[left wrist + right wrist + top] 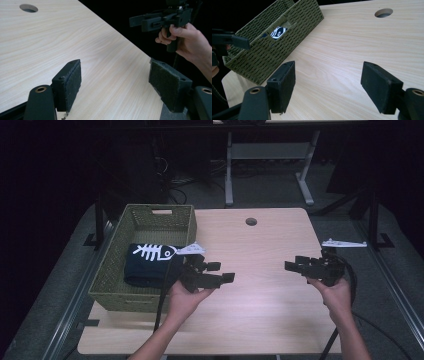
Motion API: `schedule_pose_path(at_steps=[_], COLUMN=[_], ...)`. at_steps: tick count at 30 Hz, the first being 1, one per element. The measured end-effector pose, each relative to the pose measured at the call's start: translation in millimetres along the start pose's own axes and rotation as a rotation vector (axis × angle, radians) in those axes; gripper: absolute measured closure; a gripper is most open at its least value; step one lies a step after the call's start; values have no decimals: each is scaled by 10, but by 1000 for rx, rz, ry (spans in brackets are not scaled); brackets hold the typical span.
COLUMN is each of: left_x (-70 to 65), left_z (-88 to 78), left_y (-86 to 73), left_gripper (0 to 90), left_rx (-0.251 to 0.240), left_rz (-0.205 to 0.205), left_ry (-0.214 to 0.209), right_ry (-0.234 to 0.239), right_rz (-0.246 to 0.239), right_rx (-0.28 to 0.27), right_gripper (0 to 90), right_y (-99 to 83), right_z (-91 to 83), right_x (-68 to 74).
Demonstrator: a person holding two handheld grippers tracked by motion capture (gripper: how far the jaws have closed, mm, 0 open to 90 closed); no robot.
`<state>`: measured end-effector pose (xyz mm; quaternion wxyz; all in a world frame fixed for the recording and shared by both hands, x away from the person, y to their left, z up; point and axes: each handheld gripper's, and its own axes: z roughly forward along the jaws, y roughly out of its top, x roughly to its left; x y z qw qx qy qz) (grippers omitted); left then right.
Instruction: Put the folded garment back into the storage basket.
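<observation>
I hold the left tool [227, 272] with its jaws wide and empty just right of the green woven basket [112, 270], where the folded dark garment [147, 267] with a white fishbone print lies, just beside and slightly behind that tool. My right tool [291, 265], equally wide and empty, hovers well apart over the bare pale wooden table [260, 250]. The basket's near wall stands between the tools and the garment, and a round hole [251, 221] marks the table's far side.
</observation>
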<state>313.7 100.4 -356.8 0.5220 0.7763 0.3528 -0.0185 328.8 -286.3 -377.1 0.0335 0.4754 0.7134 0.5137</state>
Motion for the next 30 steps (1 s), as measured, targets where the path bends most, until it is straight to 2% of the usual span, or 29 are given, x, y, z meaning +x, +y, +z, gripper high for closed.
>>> schedule_pose_path(at_steps=[7,12,19,22,26,30], left_x=[-73,-124,-189,-234,-282,-304], left_z=[51,81,169,221,277,322], left_y=[-63,-97,-161,-216,-310,-393], left_gripper=[254,251,238,235,229,227], left_rx=[6,-5,9,17,29,36], left_rz=[26,30,39,59,76,58], left_ry=[7,3,-5,-3,-19,-46], right_ry=[-17,-25,-32,-34,-44,-31], right_rz=[13,27,43,35,31,53], right_rx=[-4,-6,-14,-18,-16,-21], right_gripper=[274,274,271,270,269,268], right_y=[-113,-210,-322,-363,-458,-594], right_z=[-99,-151,-203,-219,-274,-339], right_x=[-67,-124,-182,-196,-213,-234])
